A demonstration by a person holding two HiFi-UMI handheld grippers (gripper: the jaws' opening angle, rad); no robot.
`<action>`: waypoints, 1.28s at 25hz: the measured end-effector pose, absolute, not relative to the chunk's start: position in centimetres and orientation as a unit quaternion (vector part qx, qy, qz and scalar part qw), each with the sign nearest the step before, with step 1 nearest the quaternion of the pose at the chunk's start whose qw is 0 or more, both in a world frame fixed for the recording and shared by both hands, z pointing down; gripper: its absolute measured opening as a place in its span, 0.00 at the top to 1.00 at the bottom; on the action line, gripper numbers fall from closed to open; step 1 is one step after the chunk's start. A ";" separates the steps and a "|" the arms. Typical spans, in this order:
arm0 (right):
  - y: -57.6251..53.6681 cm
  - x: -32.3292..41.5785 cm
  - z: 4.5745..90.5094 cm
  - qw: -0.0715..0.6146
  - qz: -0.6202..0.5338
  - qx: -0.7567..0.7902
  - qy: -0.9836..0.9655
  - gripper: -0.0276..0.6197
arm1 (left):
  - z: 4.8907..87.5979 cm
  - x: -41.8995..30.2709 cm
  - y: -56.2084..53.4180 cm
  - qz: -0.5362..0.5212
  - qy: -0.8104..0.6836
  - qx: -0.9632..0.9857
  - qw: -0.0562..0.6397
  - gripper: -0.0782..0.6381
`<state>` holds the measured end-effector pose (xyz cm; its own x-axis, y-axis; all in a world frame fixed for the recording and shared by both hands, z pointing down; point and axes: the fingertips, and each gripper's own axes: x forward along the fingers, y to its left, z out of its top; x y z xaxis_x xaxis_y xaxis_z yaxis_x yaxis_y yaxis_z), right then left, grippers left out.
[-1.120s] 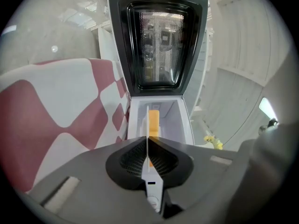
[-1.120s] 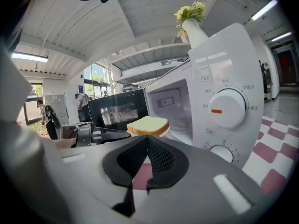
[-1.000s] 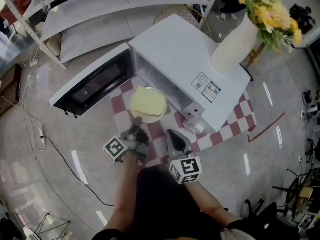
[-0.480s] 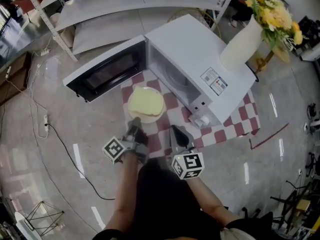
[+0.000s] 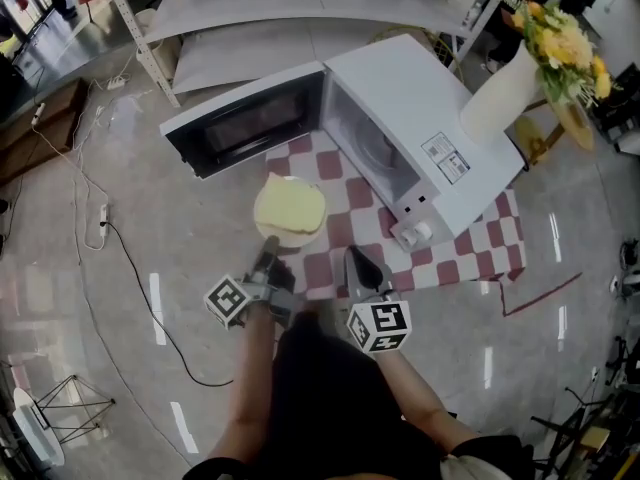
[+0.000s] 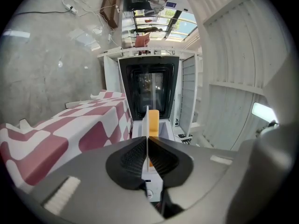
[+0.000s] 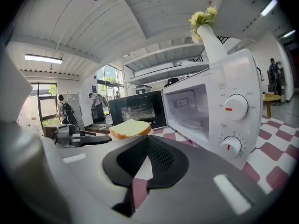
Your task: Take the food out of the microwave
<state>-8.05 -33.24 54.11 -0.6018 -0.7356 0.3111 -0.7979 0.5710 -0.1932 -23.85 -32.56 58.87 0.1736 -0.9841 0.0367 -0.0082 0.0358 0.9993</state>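
I see the microwave (image 5: 420, 118) standing on a checked cloth (image 5: 470, 253), its door (image 5: 245, 123) swung wide open. The plate (image 5: 289, 240) carrying the bread (image 5: 290, 206) is outside, in front of the open cavity. My left hand-held gripper (image 5: 268, 255) is clamped on the plate's near rim. My right hand-held gripper (image 5: 358, 264) is closed on nothing, just beside it.

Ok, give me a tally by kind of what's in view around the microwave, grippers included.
Microwave: 1
Plate: 1
Bread slice: 1
Vase of flowers: 1
Checkered cloth: 1
Grippers: 2, left gripper and right gripper
Total: 7
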 end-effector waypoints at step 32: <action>-30.1 -6.4 51.0 0.093 0.171 0.441 -0.876 0.96 | 52.1 -25.6 -22.5 -0.540 -0.499 0.462 0.495 0.86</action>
